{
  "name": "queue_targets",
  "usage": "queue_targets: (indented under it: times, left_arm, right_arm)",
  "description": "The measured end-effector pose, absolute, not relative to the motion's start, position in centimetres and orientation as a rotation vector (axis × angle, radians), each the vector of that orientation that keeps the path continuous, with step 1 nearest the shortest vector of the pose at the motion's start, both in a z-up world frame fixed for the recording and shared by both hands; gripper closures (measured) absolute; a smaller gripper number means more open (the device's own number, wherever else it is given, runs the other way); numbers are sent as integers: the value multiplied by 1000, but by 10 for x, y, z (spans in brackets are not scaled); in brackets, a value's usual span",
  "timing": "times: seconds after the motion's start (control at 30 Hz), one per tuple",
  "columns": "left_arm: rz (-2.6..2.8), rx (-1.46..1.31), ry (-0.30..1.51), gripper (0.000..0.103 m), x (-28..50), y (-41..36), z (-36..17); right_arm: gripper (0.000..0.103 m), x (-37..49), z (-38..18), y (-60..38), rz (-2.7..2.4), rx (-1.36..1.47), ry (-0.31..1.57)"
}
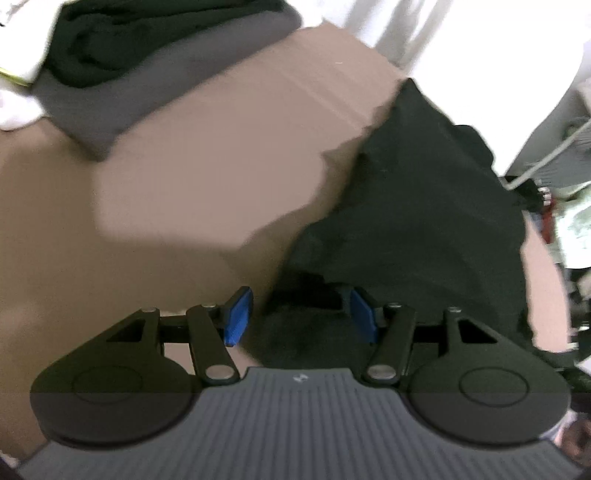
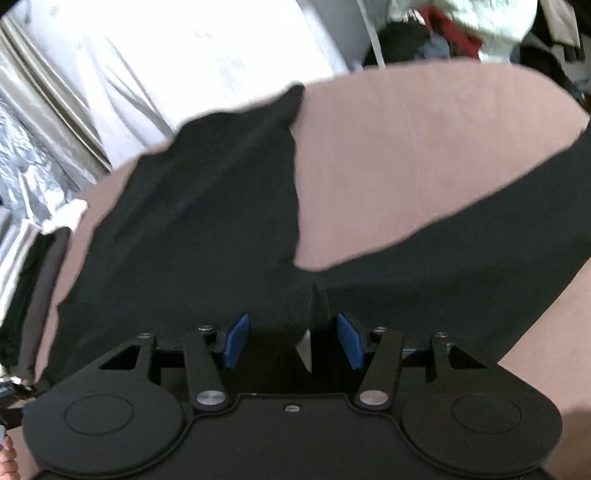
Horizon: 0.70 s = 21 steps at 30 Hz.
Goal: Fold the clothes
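So the surface here is a big pinkish-tan bed or padded top, with white curtains or sheets behind its far edge and a messy pile of clothes past the far right corner.

The thing being folded is a black garment. In the right wrist view it's spread flat across the tan surface, one part reaching up to the far edge and another long strip running off toward the right edge. In the left wrist view the same black fabric sits along the right side, bunched up near the fingers.

Left gripper: jaws apart, blue pads not pressing anything. The black cloth lies between and under them, but it looks let go.

Right gripper: same deal, jaws parted over the black fabric with a fold of it sitting in the gap, pads clear of it.

Over at the far left corner in the left wrist view there's a stack of folded stuff, a dark green piece on top of a grey one.

Both views are pretty blurry.
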State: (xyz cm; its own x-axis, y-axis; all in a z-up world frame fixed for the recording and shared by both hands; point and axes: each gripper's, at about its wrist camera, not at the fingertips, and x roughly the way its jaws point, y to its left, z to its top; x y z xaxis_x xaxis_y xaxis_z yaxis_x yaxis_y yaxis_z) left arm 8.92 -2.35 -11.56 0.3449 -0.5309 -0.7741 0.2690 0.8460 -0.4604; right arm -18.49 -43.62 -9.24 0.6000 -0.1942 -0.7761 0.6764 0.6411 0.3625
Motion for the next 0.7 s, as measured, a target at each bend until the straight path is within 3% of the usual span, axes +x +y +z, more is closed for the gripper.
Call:
queue_targets:
  times: [0.13, 0.17, 0.2, 0.23, 0.33, 0.47, 0.53, 0.7]
  left_arm:
    - [-479, -233, 1098, 49, 96, -39, -133]
    - [-494, -206, 1088, 69, 97, -45, -134]
    - [-520, -175, 1081, 80, 98, -51, -134]
    - [-528, -167, 1081, 87, 100, -53, -133]
    - [-504, -203, 1067, 92, 104, -44, -126]
    - [-493, -293, 1049, 93, 108, -17, -116]
    - [-465, -285, 1050, 98, 110, -8, -117]
    - [-475, -368, 1079, 98, 114, 2, -121]
  right_arm:
    - [46, -180, -104, -439, -585, 731, 800]
    - [65, -181, -104, -437, -578, 709, 792]
    - [82, -181, -102, -432, -572, 667, 792]
    - [91, -179, -99, -427, -570, 619, 796]
    - [93, -179, -84, -415, -545, 519, 750]
    - [93, -189, -65, -409, -418, 587, 680]
    - [93, -190, -73, -415, -394, 658, 730]
    - [93, -185, -103, -428, -485, 723, 849]
